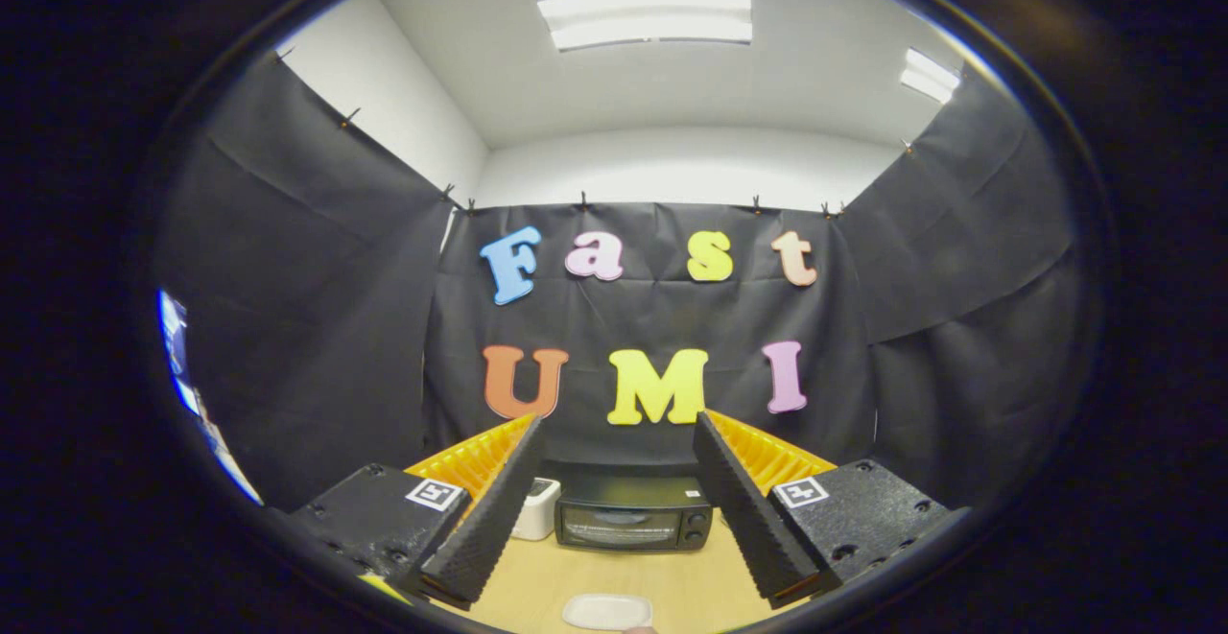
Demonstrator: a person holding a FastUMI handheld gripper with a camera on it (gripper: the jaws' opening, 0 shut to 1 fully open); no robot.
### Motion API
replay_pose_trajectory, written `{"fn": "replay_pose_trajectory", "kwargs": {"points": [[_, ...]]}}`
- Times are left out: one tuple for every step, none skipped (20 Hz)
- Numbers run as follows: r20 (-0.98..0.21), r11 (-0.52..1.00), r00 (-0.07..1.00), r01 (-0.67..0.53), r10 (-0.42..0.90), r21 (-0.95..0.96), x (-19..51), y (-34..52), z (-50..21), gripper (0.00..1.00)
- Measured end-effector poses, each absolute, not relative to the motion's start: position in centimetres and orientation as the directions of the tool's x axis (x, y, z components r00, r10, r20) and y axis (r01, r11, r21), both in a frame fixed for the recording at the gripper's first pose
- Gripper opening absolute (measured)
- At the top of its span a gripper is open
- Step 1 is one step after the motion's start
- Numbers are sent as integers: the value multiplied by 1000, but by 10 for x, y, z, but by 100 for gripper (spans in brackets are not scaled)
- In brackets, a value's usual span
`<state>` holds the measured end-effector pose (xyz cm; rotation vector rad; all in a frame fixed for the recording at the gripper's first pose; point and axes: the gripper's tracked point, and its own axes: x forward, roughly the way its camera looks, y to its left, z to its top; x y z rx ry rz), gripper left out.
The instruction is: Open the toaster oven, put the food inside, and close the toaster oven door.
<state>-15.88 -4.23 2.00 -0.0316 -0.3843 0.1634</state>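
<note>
hand-held gripper [619, 447] wide open | holds nothing | toaster oven [633, 517] beyond fingers

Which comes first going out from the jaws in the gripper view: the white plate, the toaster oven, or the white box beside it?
1. White plate: on the table, low between the open jaws of the gripper.
2. Toaster oven and white box: beyond the jaws at the cloth wall, box left of the oven, too close to rank. Oven door shut.

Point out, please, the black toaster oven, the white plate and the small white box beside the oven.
Black toaster oven [619, 524], gripper view: on its glass door, shut, beyond the open fingers.
White plate [607, 611], gripper view: on its flat middle, between the fingers.
Small white box [538, 507], gripper view: on its front face.
</note>
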Motion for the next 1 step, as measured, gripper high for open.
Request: {"fn": "replay_pose_trajectory", "kwargs": {"points": [[362,986,917,-153,169,-72,-158,-41,16,100]]}}
